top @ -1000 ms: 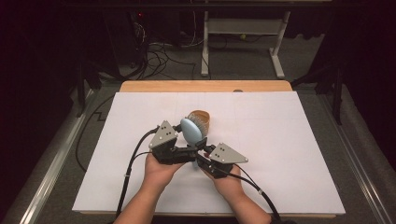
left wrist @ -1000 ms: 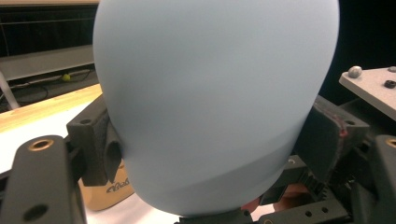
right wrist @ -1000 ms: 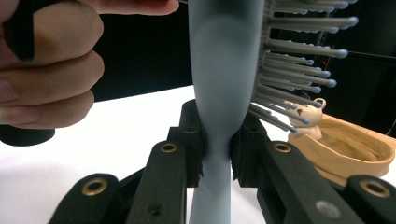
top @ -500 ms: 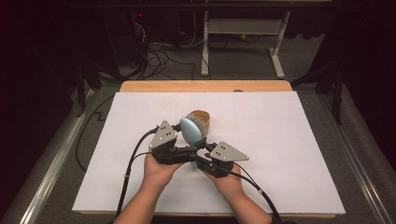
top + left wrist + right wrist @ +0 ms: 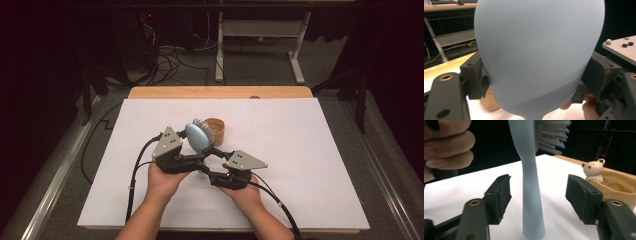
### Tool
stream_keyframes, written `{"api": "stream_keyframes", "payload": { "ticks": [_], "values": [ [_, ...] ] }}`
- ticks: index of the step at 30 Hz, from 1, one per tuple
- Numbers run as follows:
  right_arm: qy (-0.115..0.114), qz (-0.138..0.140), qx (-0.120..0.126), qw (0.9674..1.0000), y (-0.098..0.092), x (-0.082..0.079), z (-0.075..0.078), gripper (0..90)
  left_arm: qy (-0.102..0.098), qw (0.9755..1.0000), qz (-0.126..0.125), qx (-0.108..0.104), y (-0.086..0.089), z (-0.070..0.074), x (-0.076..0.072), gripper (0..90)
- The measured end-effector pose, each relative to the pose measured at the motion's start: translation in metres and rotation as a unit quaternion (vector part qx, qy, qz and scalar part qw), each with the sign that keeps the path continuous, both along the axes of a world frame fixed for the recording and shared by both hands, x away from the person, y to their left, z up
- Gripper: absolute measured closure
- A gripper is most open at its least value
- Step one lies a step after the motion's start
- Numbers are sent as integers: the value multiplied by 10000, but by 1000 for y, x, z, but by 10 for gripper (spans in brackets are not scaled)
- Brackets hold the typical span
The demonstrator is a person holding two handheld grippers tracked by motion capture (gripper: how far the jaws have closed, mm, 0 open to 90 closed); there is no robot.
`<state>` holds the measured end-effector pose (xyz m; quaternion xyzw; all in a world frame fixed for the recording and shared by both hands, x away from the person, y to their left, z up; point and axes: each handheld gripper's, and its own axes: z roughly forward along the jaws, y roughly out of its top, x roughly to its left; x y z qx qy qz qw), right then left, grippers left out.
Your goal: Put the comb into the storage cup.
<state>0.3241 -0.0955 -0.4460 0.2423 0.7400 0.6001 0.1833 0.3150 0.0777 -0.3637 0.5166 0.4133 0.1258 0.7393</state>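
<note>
A light blue hairbrush stands upright over the white sheet, bristles facing away from me. My left gripper is shut on its rounded head, with pads pressing on both sides. My right gripper sits at the handle; its jaws have just been opening. The handle stands between its pads, clear of both. The handle's tip rests on or just above the sheet; I cannot tell which.
A tan bowl stands just behind the brush, with a small cream bear figure on its rim. The white sheet covers a wooden table. Cables trail from both grippers toward me. A desk frame and wires lie beyond the table.
</note>
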Motion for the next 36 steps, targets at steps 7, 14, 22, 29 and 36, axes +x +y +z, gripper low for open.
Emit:
{"api": "stream_keyframes", "payload": {
  "ticks": [7, 14, 22, 29, 36],
  "values": [
    [126, -15, 12, 9999, -6, 2, 1, 204, -40, 9999, 119, 3, 12, 2, 4, 207],
    [179, -110, 27, 9998, -13, 3, 2, 98, -53, 9998, 167, 3, 17, 1, 6, 207],
    [133, -272, -3, 9995, -24, 3, 1, 4, -40, 9998, 214, 0, 23, -2, 8, 207],
    [91, -435, -50, 9990, -44, 1, 3, 4, -64, 9997, 233, 7, 25, -2, 10, 207],
    [75, -702, -148, 9974, -74, -2, 0, 4, -59, 9995, 298, -59, 31, -2, 13, 207]
  ]
}}
